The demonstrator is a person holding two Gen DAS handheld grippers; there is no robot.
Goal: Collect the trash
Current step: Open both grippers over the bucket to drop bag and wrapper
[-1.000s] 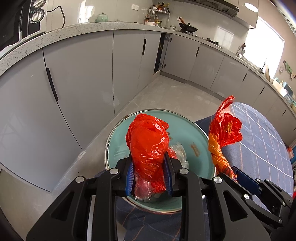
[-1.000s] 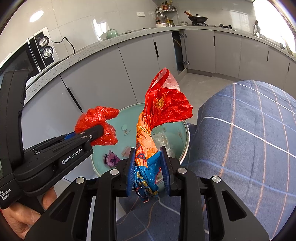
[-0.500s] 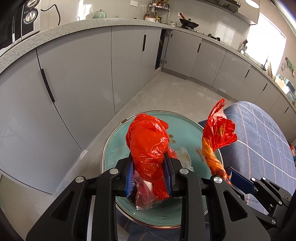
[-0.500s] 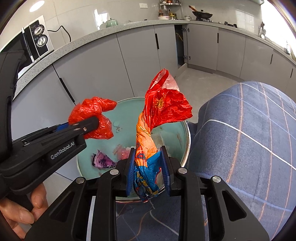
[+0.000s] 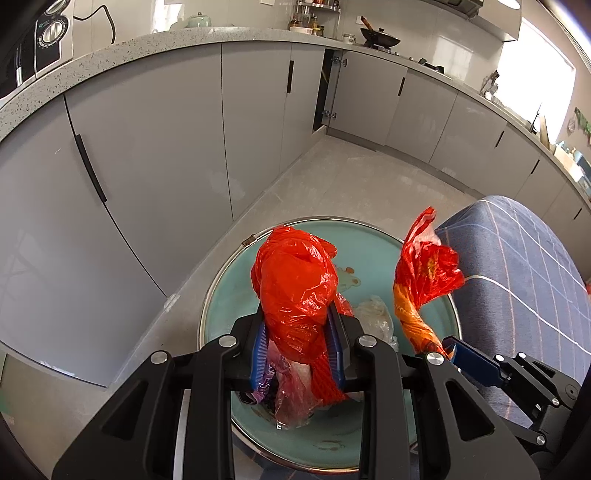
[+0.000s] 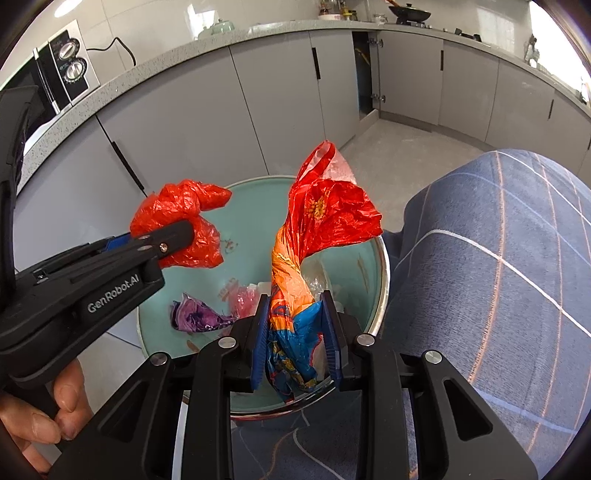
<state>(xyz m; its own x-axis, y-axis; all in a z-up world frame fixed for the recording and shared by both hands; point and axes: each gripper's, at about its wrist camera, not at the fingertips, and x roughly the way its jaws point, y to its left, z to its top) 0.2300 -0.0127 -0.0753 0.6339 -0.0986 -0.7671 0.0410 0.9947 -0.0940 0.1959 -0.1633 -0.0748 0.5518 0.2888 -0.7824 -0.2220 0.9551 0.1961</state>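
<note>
Grey cabinet doors (image 5: pixel 155 155) with dark handles run under a speckled counter (image 5: pixel 184 40) along the far left and bend round to the right. On the counter stand a microwave (image 6: pixel 70 68) at the left, a pale green teapot (image 5: pixel 197 20) and, further along, a dark wok (image 5: pixel 380 35). One cabinet door (image 5: pixel 327 88) near the corner stands ajar. At the right, a blue checked cloth (image 6: pixel 498 277) covers a rounded form that presses close beside the bin and hides its right rim in the right wrist view.

The round teal bin (image 5: pixel 229 295), with a metal rim, sits on the pale floor just below both grippers. Inside lie a purple wrapper (image 6: pixel 195 317), a pink scrap (image 6: pixel 243 299) and a clear crumpled plastic piece (image 5: pixel 373 314).

The left gripper (image 5: pixel 297 354) is clenched on a crumpled red plastic bag (image 5: pixel 295 288), held over the near part of the bin; thin clear film hangs below its pads. The right gripper (image 6: pixel 295 343) grasps a twisted red, orange and blue wrapper (image 6: pixel 325 218), which rises upright above the bin's right side, well apart from the red bag.

A hand (image 6: pixel 37 421) on the left gripper's handle is cut off at the lower left edge. What lies beneath the held bags in the bin is hidden, and marks on the bin's floor are too small to make out.
</note>
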